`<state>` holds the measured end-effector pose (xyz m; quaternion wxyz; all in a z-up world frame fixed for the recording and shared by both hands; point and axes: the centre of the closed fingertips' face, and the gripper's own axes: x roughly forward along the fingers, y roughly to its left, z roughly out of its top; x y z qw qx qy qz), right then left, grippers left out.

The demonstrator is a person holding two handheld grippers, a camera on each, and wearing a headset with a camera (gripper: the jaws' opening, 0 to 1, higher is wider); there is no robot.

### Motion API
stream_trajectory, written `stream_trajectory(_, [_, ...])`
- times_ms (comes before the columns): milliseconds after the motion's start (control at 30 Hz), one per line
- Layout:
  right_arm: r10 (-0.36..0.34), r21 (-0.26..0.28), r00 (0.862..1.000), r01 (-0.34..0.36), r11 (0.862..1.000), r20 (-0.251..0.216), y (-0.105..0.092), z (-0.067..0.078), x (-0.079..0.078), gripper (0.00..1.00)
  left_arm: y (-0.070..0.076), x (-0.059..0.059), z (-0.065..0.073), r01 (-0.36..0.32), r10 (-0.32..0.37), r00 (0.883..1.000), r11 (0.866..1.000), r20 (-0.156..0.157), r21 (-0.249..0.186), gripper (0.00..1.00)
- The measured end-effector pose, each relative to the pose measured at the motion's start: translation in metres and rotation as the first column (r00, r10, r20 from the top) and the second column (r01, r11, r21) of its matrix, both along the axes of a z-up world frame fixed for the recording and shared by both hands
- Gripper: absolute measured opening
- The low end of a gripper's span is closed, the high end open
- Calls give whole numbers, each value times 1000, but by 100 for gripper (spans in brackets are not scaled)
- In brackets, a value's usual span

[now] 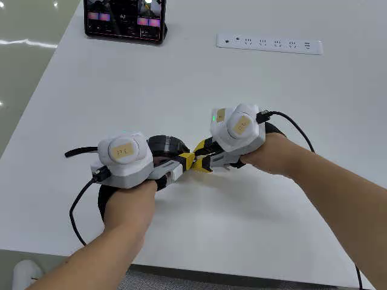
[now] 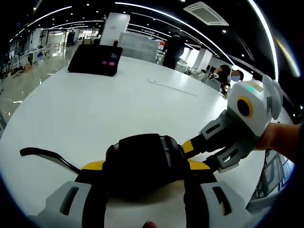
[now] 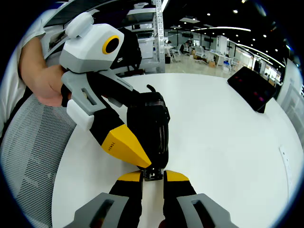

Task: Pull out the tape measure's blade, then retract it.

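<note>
The left gripper (image 2: 146, 167) is clenched around the black tape measure (image 1: 166, 145), which sits just left of centre in the head view, on the white table (image 1: 254, 90). In the left gripper view the case sits between the 2 yellow-tipped jaws at lower centre, and its black strap (image 2: 45, 153) trails off to the left on the table.

The right gripper (image 3: 153, 177) meets it from the other side. In its own view its 2 yellow tips at bottom centre are pinched on the small dark hook (image 3: 153, 174) of the blade, which lies right at the mouth of the case.

Each gripper body carries a tan sticker (image 1: 123, 151) with writing too small to read, and the faint print on the left gripper's yellow jaw in the right gripper view is also illegible.

A tablet (image 1: 126, 18) with a lit screen stands at the upper left of the head view, and a white power strip (image 1: 269, 43) lies at the upper right; neither shows readable text.
</note>
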<state>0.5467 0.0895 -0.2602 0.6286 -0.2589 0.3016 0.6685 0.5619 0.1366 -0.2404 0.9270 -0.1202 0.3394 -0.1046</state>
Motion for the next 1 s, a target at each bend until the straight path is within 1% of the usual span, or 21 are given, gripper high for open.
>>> stream_trajectory(133, [-14, 7, 1000, 14, 1000, -4, -1, 4, 0, 14, 1, -1, 1, 2, -2, 1000, 1000, 5, 0, 61])
stream_trajectory(400, [-27, 7, 1000, 27, 1000, -8, -3, 5, 1, 16, 1, -3, 3, 5, -5, 1000, 1000, 4, -1, 60])
stream_trajectory(500, [-33, 6, 999, 33, 999, -8, -4, 6, 0, 18, 1, -4, 3, 13, -13, 1000, 1000, 6, 4, 60])
stream_trajectory(533, [-39, 11, 999, 39, 999, -8, -4, 7, -1, 19, 2, -4, 3, 24, -24, 1000, 1000, 6, 17, 60])
stream_trajectory(733, [-76, 22, 997, 76, 997, -5, -10, 7, -1, 27, 7, -4, 6, 28, -28, 999, 999, 17, 29, 62])
stream_trajectory(800, [-95, 26, 996, 95, 995, -5, -12, 8, -2, 30, 7, -5, 7, 36, -36, 999, 999, 22, 27, 61])
stream_trajectory(833, [-105, 37, 994, 106, 994, -18, -13, 10, -4, 31, 6, -6, 8, 40, -40, 999, 999, 23, 25, 62])
stream_trajectory(900, [-111, 39, 994, 112, 993, -16, -15, 11, -5, 35, 3, -7, 11, 58, -59, 998, 998, 33, 14, 63])
stream_trajectory(933, [-115, 34, 993, 115, 993, -17, -16, 10, -6, 35, 2, -8, 11, 71, -71, 997, 997, 35, 22, 63])
stream_trajectory(1000, [-126, 38, 992, 127, 991, -22, -18, 11, -7, 36, 2, -11, 11, 86, -86, 996, 996, 28, 31, 63])
